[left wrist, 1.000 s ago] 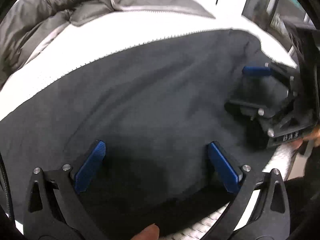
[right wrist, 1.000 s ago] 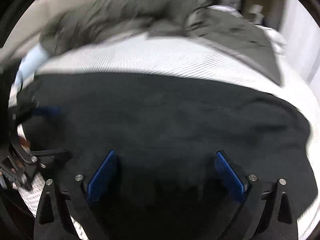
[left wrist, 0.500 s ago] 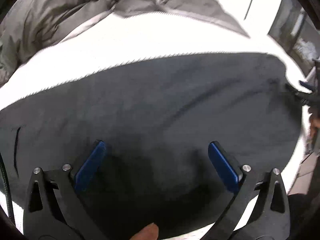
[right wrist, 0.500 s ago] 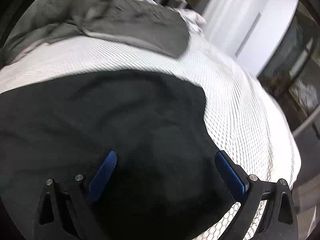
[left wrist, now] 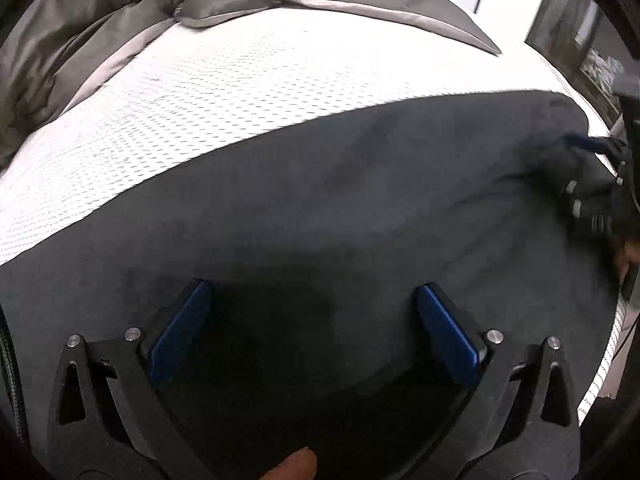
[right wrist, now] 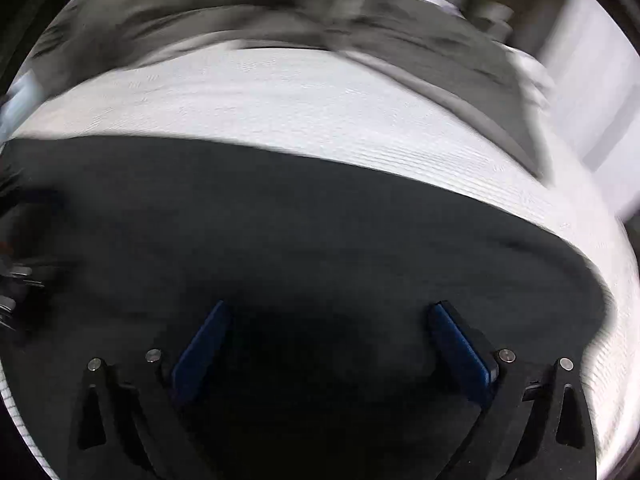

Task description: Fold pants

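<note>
my left gripper hangs over the flat dark charcoal fabric pants, its blue-padded fingers spread wide with nothing between them. my right gripper is likewise spread apart, empty, above the same cloth. the pants lie flat along the near side of the white textured mattress cover, reaching nearly to its right edge. in the left wrist view my right gripper shows at the pants' far right end, where the cloth bunches up. beyond, a rumpled grey duvet sits heaped at the far side of the bed.
</note>
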